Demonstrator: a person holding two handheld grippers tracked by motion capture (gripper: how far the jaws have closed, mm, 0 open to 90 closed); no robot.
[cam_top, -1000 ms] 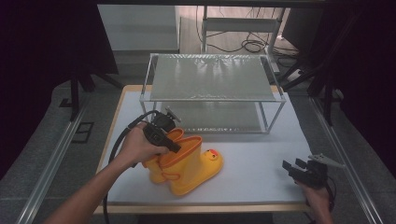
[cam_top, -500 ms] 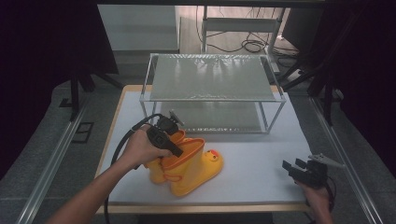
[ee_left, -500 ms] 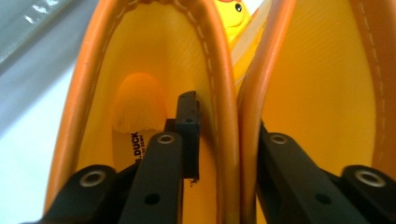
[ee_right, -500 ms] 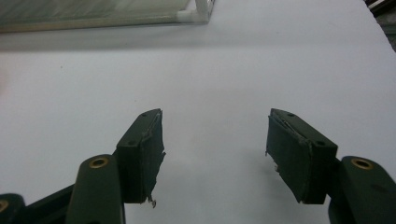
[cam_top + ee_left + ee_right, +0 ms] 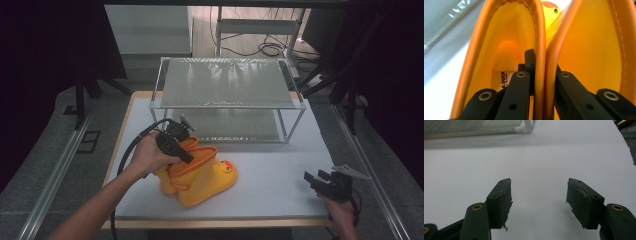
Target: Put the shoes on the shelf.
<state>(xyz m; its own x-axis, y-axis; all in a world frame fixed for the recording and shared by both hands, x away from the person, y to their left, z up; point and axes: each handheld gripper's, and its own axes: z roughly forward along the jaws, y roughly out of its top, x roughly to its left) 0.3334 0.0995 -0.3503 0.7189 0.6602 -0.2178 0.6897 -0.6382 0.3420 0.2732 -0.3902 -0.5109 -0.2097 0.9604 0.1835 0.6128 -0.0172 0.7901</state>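
Two yellow rubber boots (image 5: 200, 175) with orange rims lie side by side at the front left of the white table; one has a duck face on its toe (image 5: 226, 166). A person's left hand holds my left gripper (image 5: 175, 145) down over the boot openings. In the left gripper view one jaw is inside each boot, and the two neighbouring rims (image 5: 541, 50) are pinched together between them; the jaws have just been closing. My right gripper (image 5: 315, 180) rests low at the front right, its fingers (image 5: 500, 202) wide apart over bare table.
A two-level wire mesh rack (image 5: 227, 82) with a white frame stands across the back of the table (image 5: 280, 175). A black cable loops from the left gripper toward the front edge. Dark floor and metal rails flank the table.
The cable loop by the left hand has shifted slightly. The boots and both hands stay about where they were.
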